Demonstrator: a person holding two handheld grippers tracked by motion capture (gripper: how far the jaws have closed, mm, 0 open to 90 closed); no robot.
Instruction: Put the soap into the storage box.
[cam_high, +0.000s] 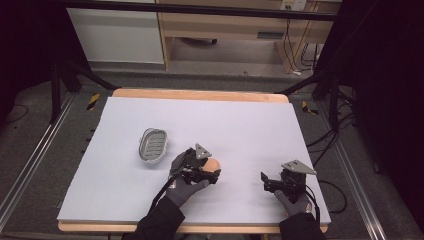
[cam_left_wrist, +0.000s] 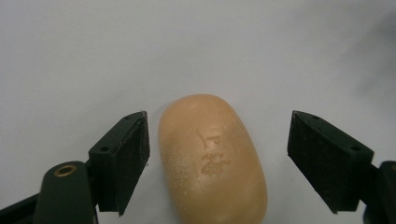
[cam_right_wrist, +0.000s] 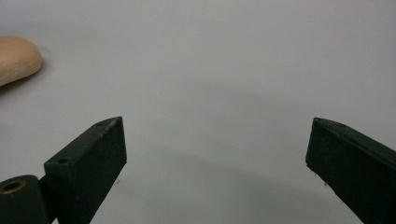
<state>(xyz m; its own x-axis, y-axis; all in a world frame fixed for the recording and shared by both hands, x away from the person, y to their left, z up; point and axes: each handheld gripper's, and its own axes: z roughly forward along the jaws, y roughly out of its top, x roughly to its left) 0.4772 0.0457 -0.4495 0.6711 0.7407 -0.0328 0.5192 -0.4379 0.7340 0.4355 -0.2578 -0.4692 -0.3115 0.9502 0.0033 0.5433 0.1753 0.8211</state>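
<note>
In the left gripper view the left gripper (cam_left_wrist: 217, 158) stands released, jaws wide apart, with the tan soap bar (cam_left_wrist: 212, 156) lying on the pale table sheet (cam_left_wrist: 196, 42) between them, close to the left jaw and clear of the right one. From the high view, the right gripper (cam_high: 266, 181), also spread open around nothing, sits at about three o'clock from the soap, well apart. Farther out, at ten o'clock from the soap, a grey soap dish (cam_high: 152, 145) rests near the left gripper.
</note>
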